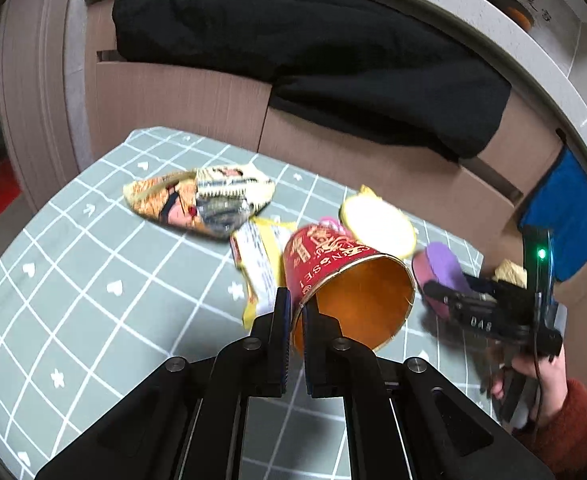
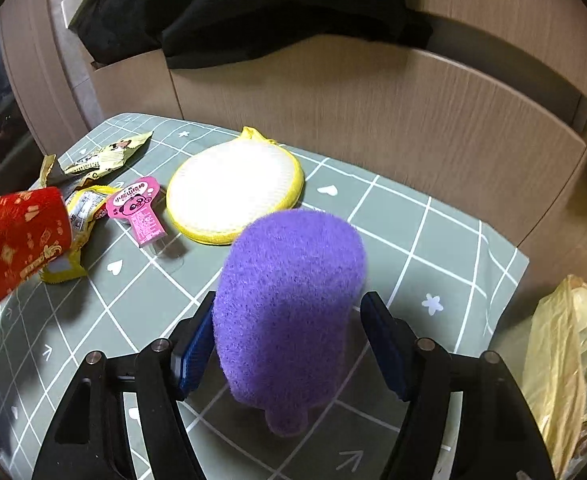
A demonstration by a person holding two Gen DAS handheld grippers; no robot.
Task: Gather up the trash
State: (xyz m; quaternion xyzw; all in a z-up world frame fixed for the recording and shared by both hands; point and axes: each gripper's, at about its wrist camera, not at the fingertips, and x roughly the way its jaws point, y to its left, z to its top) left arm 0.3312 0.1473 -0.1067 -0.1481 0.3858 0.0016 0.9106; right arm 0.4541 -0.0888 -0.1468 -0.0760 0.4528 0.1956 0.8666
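My left gripper (image 1: 296, 304) is shut on the rim of a red paper cup (image 1: 333, 276), held tilted above the table with its orange inside facing me; the cup also shows in the right wrist view (image 2: 21, 236). My right gripper (image 2: 289, 316) holds a purple scrubbing sponge (image 2: 289, 304) between its fingers; the left pad touches it, the right pad stands slightly off. The right gripper (image 1: 433, 284) also shows in the left wrist view with the sponge (image 1: 441, 268). Snack wrappers (image 1: 201, 200) (image 2: 105, 156), a yellow wrapper (image 1: 257, 268) (image 2: 81, 208) and a pink tag (image 2: 141, 208) lie on the table.
A round yellow-edged white pad (image 2: 233, 192) (image 1: 377, 224) lies on the grey-green checked tablecloth (image 1: 93, 280). A yellowish plastic bag (image 2: 569, 360) hangs off the table's right edge. Wooden cabinets with a black garment (image 1: 293, 52) stand behind the table.
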